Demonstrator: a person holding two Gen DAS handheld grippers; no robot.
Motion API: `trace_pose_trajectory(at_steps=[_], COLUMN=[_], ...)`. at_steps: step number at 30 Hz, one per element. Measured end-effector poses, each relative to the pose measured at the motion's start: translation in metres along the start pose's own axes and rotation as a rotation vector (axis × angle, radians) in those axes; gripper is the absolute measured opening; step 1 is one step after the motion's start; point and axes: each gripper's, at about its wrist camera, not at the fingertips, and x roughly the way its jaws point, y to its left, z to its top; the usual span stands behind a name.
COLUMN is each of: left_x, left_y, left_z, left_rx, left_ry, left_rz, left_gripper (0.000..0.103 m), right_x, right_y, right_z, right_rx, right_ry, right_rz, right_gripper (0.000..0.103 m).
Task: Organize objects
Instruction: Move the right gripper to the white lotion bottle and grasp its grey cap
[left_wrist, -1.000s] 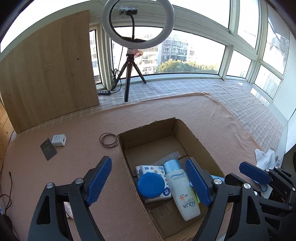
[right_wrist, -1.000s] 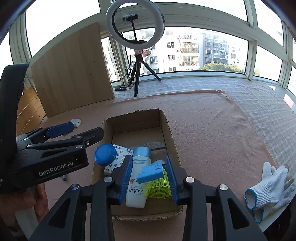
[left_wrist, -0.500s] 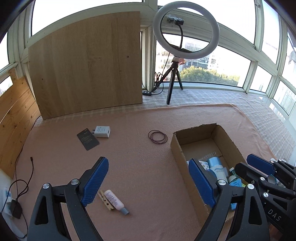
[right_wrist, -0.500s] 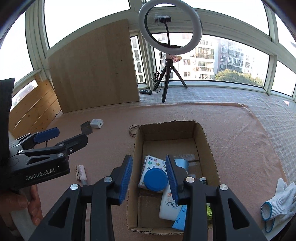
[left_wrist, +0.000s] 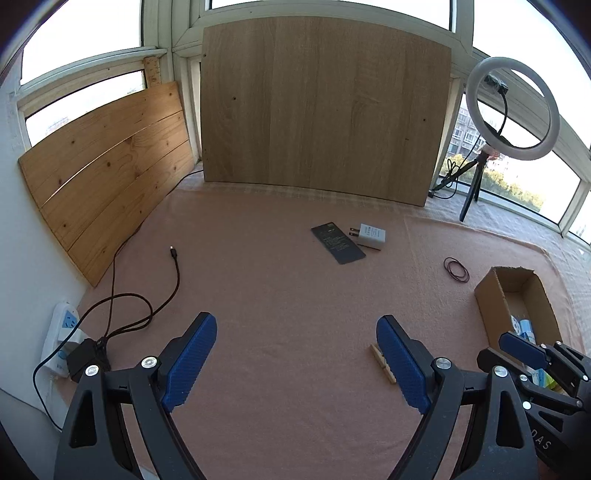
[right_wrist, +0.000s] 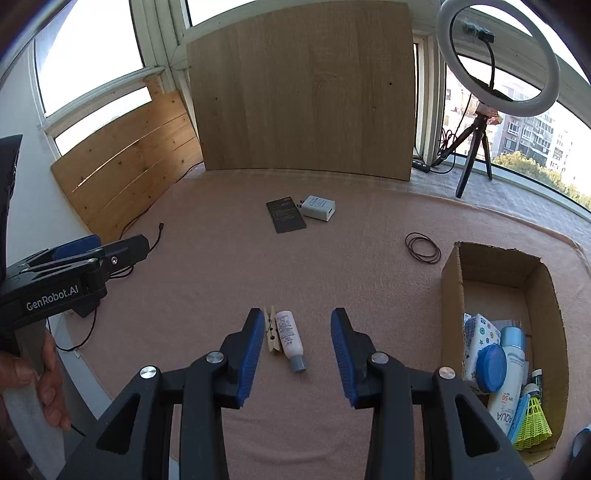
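Progress, read left to right with the cardboard box (right_wrist: 452, 280) as landmark.

Far left of the box: your left gripper (left_wrist: 295, 363) stands wide over bare pink blanket (left_wrist: 280, 295), nothing between its pads. A black cable (left_wrist: 173, 280) and a power strip (left_wrist: 61, 332) lie farther left still; I judge these to be fixtures, not items to sort.

Left of the box, nearer you: your right gripper (right_wrist: 297, 354) is part-way open and empty, framing a wooden clothespin (right_wrist: 271, 328) and a small white tube (right_wrist: 290, 341) that lie touching side by side on the blanket.

Beyond and left of the box: a dark card (right_wrist: 286, 216) touching a white charger plug (right_wrist: 317, 208). Just beside the box's left wall: a loop of dark hair ties (right_wrist: 423, 247).

Inside the box: a patterned tissue pack (right_wrist: 480, 332), a blue round lid (right_wrist: 491, 363), a sunscreen bottle (right_wrist: 511, 384), a yellow shuttlecock (right_wrist: 532, 421).

Judgement: roughly half done; five loose items remain outside.

Hard to make out: in the left wrist view the tube is hidden behind your finger and only the clothespin's end shows. The box's near right corner is cut off by the frame, so its full contents cannot be counted. A small dark-capped item beside the bottle is too small to name.
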Motion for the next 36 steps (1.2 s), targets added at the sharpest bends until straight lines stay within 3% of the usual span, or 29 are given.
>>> trace_pose_trajectory(at_steps=[7, 19, 32, 34, 36], left_x=[-0.004, 0.008, 0.027, 0.031, 0.036], left_y=[0.035, 0.045, 0.038, 0.033, 0.028], left_z=[-0.004, -0.012, -0.026, -0.029, -0.031], left_rx=[-0.03, -0.039, -0.046, -0.041, -0.033], left_ry=[0.002, 0.042, 0.1, 0.109, 0.122], left_rz=[0.016, 0.02, 0.024, 0.023, 0.019], left_gripper=[0.091, 0.091, 0.091, 0.091, 0.091], right_x=[0.02, 0.088, 0.112, 0.112, 0.112], right_y=[0.021, 0.002, 0.0, 0.0, -0.001], right_z=[-0.003, -0.046, -0.043, -0.043, -0.043], right_rx=[-0.049, -0.063, -0.111, -0.115, -0.118], right_ry=[0.035, 0.226, 0.246, 0.245, 0.245], right_rz=[-0.023, -0.076, -0.063, -0.058, -0.054], right_gripper=[0.034, 0.034, 0.034, 0.03, 0.019])
